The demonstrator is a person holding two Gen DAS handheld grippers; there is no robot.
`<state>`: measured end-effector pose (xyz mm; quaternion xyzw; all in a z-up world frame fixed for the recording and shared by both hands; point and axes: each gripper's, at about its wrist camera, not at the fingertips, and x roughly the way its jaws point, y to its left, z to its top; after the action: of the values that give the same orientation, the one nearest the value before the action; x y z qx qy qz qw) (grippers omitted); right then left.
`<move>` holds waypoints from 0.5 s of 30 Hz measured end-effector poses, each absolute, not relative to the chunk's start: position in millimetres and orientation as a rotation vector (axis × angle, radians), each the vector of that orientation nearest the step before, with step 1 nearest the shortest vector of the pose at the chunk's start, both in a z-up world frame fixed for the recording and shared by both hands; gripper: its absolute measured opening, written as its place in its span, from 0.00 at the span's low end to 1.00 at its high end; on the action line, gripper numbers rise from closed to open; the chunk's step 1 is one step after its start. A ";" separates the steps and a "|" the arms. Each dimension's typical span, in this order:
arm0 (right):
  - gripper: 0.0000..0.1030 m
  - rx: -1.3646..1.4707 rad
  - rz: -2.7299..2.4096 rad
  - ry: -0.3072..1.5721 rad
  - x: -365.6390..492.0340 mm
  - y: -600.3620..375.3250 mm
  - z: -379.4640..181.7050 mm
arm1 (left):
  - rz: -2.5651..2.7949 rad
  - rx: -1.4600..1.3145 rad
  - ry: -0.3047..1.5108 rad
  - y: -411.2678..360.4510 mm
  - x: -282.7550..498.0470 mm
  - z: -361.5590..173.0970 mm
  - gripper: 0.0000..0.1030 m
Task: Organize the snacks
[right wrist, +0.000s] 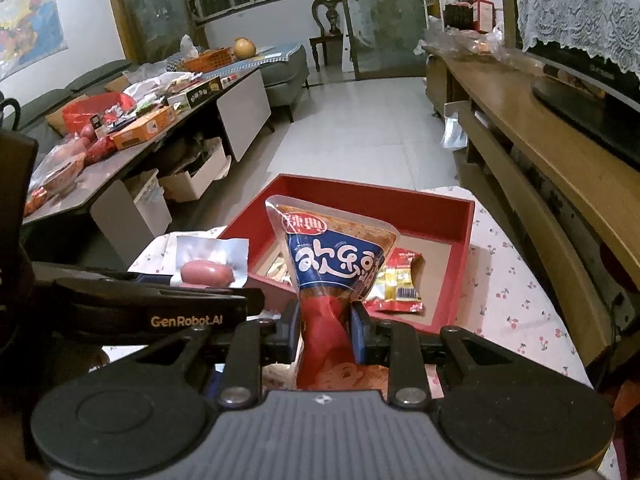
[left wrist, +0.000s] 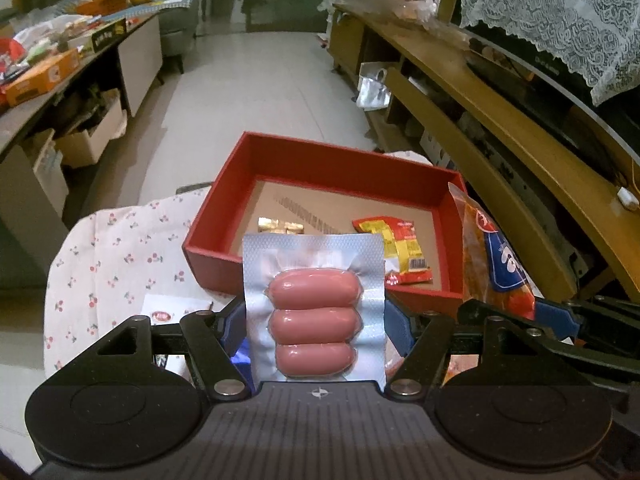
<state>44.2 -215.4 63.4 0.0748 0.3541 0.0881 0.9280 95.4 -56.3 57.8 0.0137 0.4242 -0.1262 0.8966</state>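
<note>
While left gripper [left wrist: 314, 324] clamps sausage pack [left wrist: 314, 316]; right gripper [right wrist: 326, 330] pinches spicy-strip bag [right wrist: 332, 264] upright between jaws.

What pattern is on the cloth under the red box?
The cloth is white with small red cherry sprigs, clearest in the left wrist view.

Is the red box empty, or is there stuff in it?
Not empty. The red box has a yellow-red snack packet and small gold-wrapped pieces lying on its cardboard floor; most of the floor is bare.
</note>
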 end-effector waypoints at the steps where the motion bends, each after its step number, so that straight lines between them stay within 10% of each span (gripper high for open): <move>1: 0.33 0.155 0.179 0.723 45.0 -215.7 64.1 | -0.261 0.029 0.876 -56.4 96.2 58.7 0.72; 15: 0.33 0.172 0.164 0.701 63.3 -215.6 69.2 | -0.231 0.033 0.841 -59.6 112.1 65.7 0.72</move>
<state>63.3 -215.6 69.2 0.0839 0.3424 0.0803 0.9324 112.1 -59.6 65.7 0.0162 0.4074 -0.1118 0.9062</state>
